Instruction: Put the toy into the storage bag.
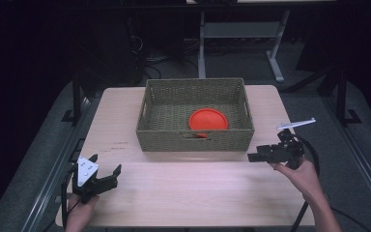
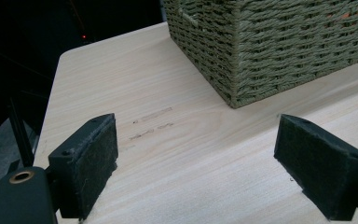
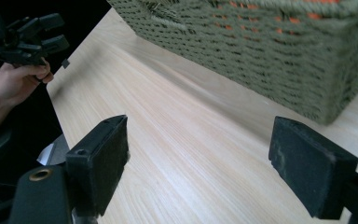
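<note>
The high view shows the inside of the woven basket [image 1: 195,114], and there an orange round plate [image 1: 208,120] lies flat on the bottom, toward the right and near part. In the two gripper views the basket is seen from the side, so the plate appears as small orange spots through the gaps of the weave, for example at the top of the right gripper view [image 3: 317,15].

The basket is rectangular, olive green, made of thick twisted cord, with a handle slot in each wall. It stands on the far middle part of the table [image 1: 183,193], which has a pale wood surface with fine grain. The left gripper view also shows faint marks [image 2: 153,115] on the wood near the basket corner.

The left gripper [image 1: 107,175] is at the near left corner of the table, well apart from the basket, its jaws spread wide and holding nothing. The right gripper [image 1: 252,157] hovers at the right side, near the basket's near right corner but not touching it, and its jaws are also spread apart and empty. The jaw pads [image 3: 103,161] are black, flat and slightly fuzzy.
</note>
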`<state>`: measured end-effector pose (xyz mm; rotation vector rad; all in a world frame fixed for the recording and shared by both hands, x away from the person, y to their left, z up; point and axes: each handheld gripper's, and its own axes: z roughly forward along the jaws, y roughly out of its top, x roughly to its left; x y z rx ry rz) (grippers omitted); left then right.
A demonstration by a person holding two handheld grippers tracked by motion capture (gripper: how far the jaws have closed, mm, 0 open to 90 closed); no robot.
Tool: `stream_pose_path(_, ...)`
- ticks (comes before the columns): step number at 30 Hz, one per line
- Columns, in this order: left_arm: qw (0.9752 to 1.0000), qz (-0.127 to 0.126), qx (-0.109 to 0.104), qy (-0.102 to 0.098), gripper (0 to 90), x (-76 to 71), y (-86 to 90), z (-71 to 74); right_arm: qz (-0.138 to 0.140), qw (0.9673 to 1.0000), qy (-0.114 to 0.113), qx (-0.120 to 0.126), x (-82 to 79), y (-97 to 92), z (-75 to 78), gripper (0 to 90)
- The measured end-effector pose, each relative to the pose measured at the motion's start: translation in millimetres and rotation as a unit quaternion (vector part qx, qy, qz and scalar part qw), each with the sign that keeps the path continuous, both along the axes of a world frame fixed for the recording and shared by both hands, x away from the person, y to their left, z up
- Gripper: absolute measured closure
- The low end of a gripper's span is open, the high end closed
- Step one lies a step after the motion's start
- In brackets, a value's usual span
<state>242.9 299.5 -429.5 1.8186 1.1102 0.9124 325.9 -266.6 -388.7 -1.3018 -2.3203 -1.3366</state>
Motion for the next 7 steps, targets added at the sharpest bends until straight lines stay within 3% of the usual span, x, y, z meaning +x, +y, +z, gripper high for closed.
stream_pose_path(2,1.0000,0.000,-0.001,0.001,12.7,0.2,0.2,-0.1,-0.004,1.0000,-0.003,-0.005,-4.8,-1.7,-3.1,18.9)
stream_pose_path(6,1.0000,0.003,-0.003,0.001,12.7,1.2,1.2,-0.1,-0.019,0.9993,-0.033,0.002,-27.0,-4.4,-12.4,18.2)
stream_pose_path(7,1.0000,0.004,-0.002,0.000,12.7,1.2,1.8,-0.3,-0.028,0.9971,-0.069,0.018,-42.2,-7.7,-21.6,18.3)
